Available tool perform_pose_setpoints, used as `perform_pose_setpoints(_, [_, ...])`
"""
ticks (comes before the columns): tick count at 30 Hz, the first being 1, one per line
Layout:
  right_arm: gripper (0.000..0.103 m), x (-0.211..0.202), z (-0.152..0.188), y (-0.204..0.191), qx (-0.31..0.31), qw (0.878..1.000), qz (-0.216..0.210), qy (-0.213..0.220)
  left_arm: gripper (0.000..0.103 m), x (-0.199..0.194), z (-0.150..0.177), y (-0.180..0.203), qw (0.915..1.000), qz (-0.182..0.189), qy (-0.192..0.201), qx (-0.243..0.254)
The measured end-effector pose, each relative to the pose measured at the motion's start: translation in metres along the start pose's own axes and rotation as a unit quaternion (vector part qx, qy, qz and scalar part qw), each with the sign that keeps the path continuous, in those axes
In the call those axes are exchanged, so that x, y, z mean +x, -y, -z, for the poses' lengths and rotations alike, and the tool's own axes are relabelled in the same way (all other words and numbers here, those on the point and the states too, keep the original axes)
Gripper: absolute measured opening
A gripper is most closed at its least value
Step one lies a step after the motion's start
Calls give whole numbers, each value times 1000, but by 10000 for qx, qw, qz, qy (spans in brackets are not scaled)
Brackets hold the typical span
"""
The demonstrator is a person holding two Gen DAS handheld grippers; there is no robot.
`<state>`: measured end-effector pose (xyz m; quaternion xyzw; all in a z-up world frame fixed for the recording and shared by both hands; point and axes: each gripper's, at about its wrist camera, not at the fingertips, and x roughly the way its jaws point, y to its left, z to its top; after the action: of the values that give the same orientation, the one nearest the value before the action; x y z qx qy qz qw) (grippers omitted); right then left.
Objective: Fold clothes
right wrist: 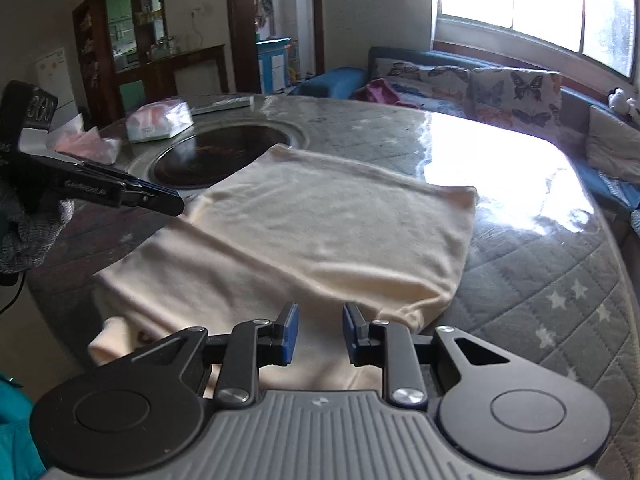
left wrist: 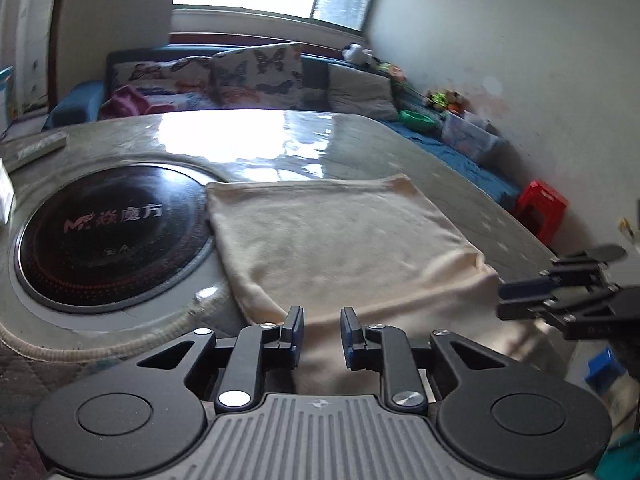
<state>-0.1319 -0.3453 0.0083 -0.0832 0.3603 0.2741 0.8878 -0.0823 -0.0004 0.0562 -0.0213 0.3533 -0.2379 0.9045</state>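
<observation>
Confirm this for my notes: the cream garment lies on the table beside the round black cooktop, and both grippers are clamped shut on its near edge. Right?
Not quite. The cream garment does lie on the table beside the round black cooktop, but both the left gripper and right gripper are open, holding nothing. Each wrist view shows a clear gap between its fingers.

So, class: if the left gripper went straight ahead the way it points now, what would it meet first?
Probably the cream garment: the open left gripper points along it, just above its near edge, though height is unclear.
</observation>
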Motion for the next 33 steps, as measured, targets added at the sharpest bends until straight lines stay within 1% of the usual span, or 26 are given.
perform_pose_setpoints(3, [23, 0, 10, -6, -167, 9997, 64, -169, 22, -10, 11, 18, 9994, 106, -57, 336])
perform_pose_setpoints(5, [23, -6, 15, -11, -313, 9994, 103, -134, 22, -14, 19, 28, 9983, 179, -79, 554])
perform_pose_setpoints(8, [23, -16, 17, -15, -343, 9994, 56, -48, 22, -16, 28, 38, 9965, 246, -114, 790])
perform_pose_setpoints(10, [23, -13, 22, -17, -373, 9992, 80, -154, 22, -16, 33, 42, 9949, 234, -169, 967])
perform_pose_setpoints(13, [22, -14, 24, -19, -386, 9992, 90, -110, 23, -25, 39, 45, 9916, 220, -193, 1257])
perform_pose_setpoints(15, [22, -19, 23, -18, -344, 9994, 59, -53, 32, -34, 44, 49, 9882, 210, -141, 1512])
perform_pose_setpoints(16, [22, -21, 23, -16, -298, 9995, 37, -53, 39, -38, 47, 52, 9860, 187, -109, 1656])
perform_pose_setpoints(17, [22, -21, 24, -15, -257, 9996, 19, -85, 39, -41, 51, 54, 9835, 168, -83, 1797])
perform_pose_setpoints(20, [22, -22, 28, -11, -192, 9997, 7, -143, 39, -44, 62, 63, 9760, 184, -88, 2166])
perform_pose_setpoints(24, [22, -30, 30, -10, -125, 9999, 50, -55, 39, -40, 76, 74, 9668, 186, -86, 2547])
perform_pose_setpoints(27, [23, -36, 32, -11, -132, 9998, 131, -25, 39, -35, 83, 83, 9594, 150, 21, 2817])
perform_pose_setpoints(30, [24, -42, 34, -15, -277, 9993, 237, -38, 39, -27, 85, 87, 9572, 158, 124, 2887])
perform_pose_setpoints(33, [26, -47, 37, -20, -462, 9985, 286, -72, 39, -23, 86, 94, 9525, 197, 249, 3028])
